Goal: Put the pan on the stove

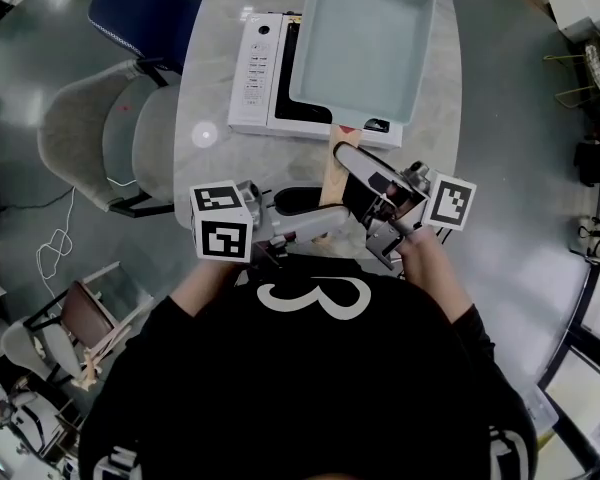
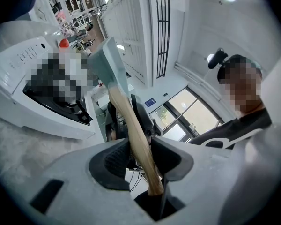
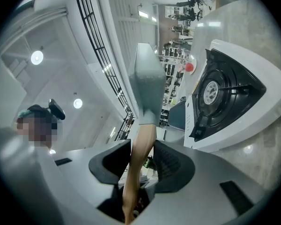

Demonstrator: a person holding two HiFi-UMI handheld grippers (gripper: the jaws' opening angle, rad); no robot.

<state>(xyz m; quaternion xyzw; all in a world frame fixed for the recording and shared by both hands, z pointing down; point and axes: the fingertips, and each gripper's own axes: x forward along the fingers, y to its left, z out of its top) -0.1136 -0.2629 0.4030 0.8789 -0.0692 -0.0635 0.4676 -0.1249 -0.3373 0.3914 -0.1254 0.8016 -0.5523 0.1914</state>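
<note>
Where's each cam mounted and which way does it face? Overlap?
Head view: on the head, facing steeply down at stove and pan; own torso shows.
Left gripper view: on the left gripper, along jaws shut on the pan handle; torso at right.
Right gripper view: on the right gripper, along jaws shut on that handle; person at left.
Shared: both gripper views show handle, pan, stove.

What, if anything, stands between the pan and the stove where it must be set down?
Nothing visible does. The burner of the stove lies bare; the pan is held up near it, its handle clamped in the left hand-held gripper and the right hand-held gripper.
</note>
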